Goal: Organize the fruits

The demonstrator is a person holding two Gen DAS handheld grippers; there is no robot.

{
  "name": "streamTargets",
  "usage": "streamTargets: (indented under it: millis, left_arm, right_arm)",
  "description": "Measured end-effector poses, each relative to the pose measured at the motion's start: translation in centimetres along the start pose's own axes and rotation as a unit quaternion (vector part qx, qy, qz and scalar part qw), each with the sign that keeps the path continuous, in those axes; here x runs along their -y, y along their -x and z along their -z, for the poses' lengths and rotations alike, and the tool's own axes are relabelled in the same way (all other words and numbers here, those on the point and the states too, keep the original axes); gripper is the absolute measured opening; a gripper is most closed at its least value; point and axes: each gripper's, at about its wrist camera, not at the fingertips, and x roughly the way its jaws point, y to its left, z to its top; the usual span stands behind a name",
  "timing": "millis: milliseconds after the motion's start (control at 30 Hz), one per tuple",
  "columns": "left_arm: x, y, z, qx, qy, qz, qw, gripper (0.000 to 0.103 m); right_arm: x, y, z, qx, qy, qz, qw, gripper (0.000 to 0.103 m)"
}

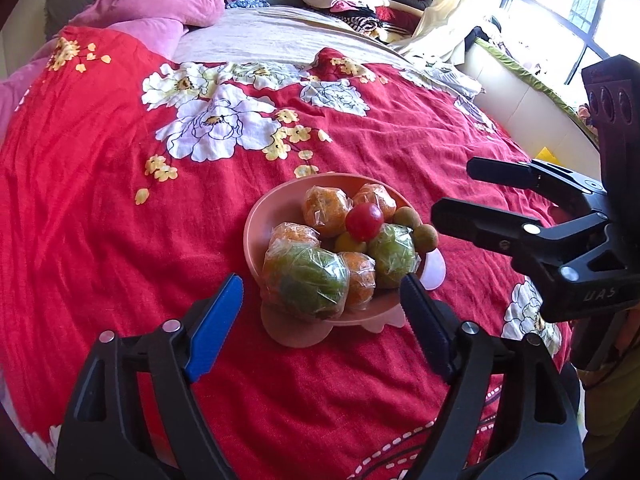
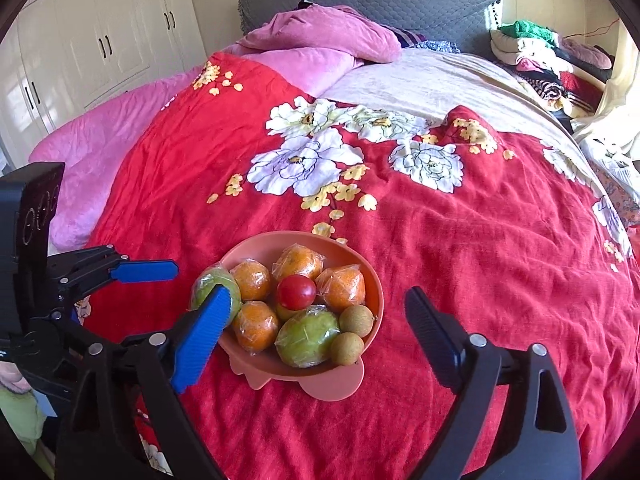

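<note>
In the left wrist view, the pink bowl (image 1: pixel 256 236) stands on the red bed cover (image 1: pixel 120 220), directly ahead of the left gripper (image 1: pixel 322 296), whose jaws are wide apart and hold nothing. The near wrapped green fruit (image 1: pixel 308 280) lies just beyond the line between the fingertips. The right gripper (image 1: pixel 452 192) comes in from the right side, also open and empty, its tips near the two small brown fruits (image 1: pixel 416 228) at the bowl's rim. In the right wrist view, the bowl (image 2: pixel 374 280) lies ahead and a little to the left of the right gripper (image 2: pixel 320 300), with a red tomato (image 2: pixel 296 292) on top of the wrapped oranges (image 2: pixel 344 282). The left gripper (image 2: pixel 196 282) stands beside the bowl's left edge. I judge that both are about equally near to the fruit.
</note>
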Motion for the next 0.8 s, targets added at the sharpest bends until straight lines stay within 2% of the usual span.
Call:
streamTargets:
  millis: [333, 800]
  left_arm:
    - [0.4, 1.7, -0.1, 0.017, 0.001, -0.018, 0.9997, 0.093]
    - [0.9, 4.5, 0.2, 0.044, 0.007, -0.043, 0.9981, 0.093]
  right_arm:
    - [-0.7, 2.8, -0.1, 0.025, 0.004, 0.009, 1.000, 0.095]
    - [-2.2, 6.9, 0.6, 0.057, 0.011, 0.011, 0.998, 0.098]
